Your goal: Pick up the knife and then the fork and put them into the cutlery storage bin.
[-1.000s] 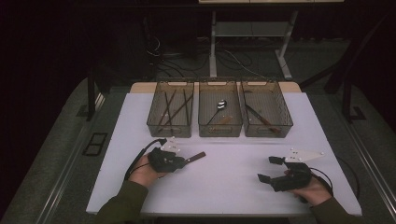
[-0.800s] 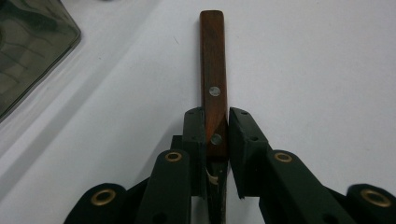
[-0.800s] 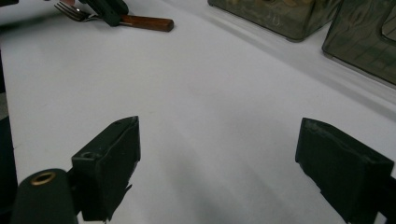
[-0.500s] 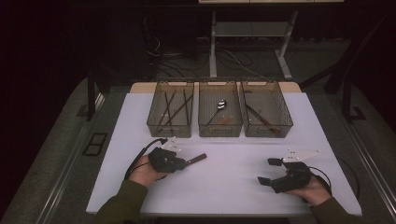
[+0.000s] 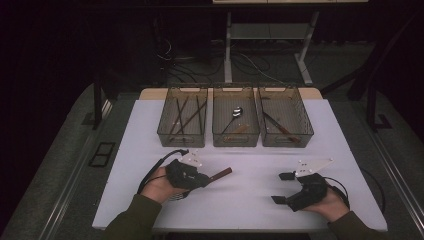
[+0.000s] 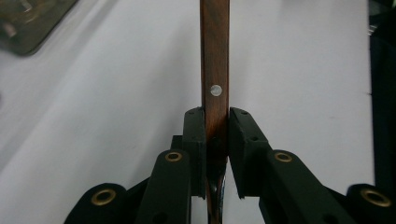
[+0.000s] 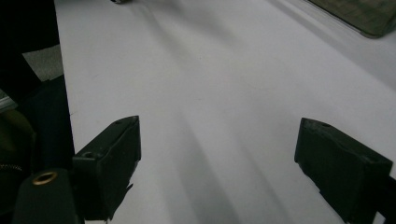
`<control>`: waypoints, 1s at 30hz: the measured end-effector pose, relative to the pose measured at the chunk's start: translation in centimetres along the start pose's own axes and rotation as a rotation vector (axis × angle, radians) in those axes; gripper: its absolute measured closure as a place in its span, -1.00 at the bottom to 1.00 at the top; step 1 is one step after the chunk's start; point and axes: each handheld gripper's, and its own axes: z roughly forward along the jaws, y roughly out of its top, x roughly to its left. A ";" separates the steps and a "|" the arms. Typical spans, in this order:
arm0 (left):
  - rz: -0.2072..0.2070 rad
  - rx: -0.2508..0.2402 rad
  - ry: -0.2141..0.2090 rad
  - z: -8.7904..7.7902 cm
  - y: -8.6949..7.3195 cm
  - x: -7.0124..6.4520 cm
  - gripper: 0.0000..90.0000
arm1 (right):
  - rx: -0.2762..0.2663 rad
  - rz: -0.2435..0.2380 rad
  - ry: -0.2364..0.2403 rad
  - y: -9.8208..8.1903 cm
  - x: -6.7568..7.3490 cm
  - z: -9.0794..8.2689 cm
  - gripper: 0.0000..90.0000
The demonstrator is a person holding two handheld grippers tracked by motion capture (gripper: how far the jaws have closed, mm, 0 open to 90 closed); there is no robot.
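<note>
My left gripper [image 5: 207, 179] is at the front left of the white table [image 5: 260, 162], shut on a brown wooden utensil handle [image 5: 221, 174] that sticks out to the right. In the left gripper view the pads clamp the handle [image 6: 215, 56] from both sides just below its silver rivet, and the utensil's other end is hidden under my left gripper [image 6: 216, 126]. My right gripper [image 5: 281, 188] is at the front right, open wide and pointing left. Its jaws have just been closing slightly, with only bare table between them in the right gripper view [image 7: 217, 149].
Three clear bins stand in a row at the back of the table. The left bin [image 5: 181, 144] holds several thin sticks, the middle bin [image 5: 235, 144] a spoon [image 5: 236, 112], the right bin [image 5: 287, 144] a wooden-handled utensil. Dark floor and a desk frame lie beyond.
My left gripper has risen a little and shifted slightly right with the wooden handle still in it. My right gripper has stayed where it was.
</note>
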 end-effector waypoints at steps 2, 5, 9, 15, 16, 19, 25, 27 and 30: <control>0.014 -0.002 -0.008 0.1 0.4 -0.4 0.71 | -0.009 -0.005 0.004 0.3 0.0 0.0 -0.67; 0.036 0.002 -0.026 0.3 1.2 -0.9 0.71 | -0.017 -0.021 0.010 0.9 0.0 0.1 -0.67; 0.053 0.001 -0.041 0.4 2.2 -1.3 0.71 | -0.030 -0.041 0.039 2.0 -0.1 0.1 -0.66; 0.098 0.006 -0.085 1.1 4.2 -1.9 0.71 | -0.034 -0.111 0.088 4.2 0.2 0.7 -0.64; 0.109 0.010 -0.092 1.3 4.5 -2.0 0.71 | -0.028 -0.122 0.098 4.7 0.3 0.9 -0.64; 0.129 0.018 -0.117 2.1 5.4 -2.5 0.71 | -0.012 -0.161 0.136 5.8 0.8 1.8 -0.57; 0.177 0.038 -0.143 3.3 6.6 -3.0 0.71 | 0.076 -0.268 0.205 6.9 1.2 3.7 -0.25; 0.191 0.043 -0.147 3.6 6.9 -3.2 0.71 | 0.103 -0.275 0.227 6.9 1.3 4.1 -0.10; 0.222 0.053 -0.147 4.0 7.1 -3.4 0.71 | 0.126 -0.298 0.259 6.8 1.5 4.5 0.14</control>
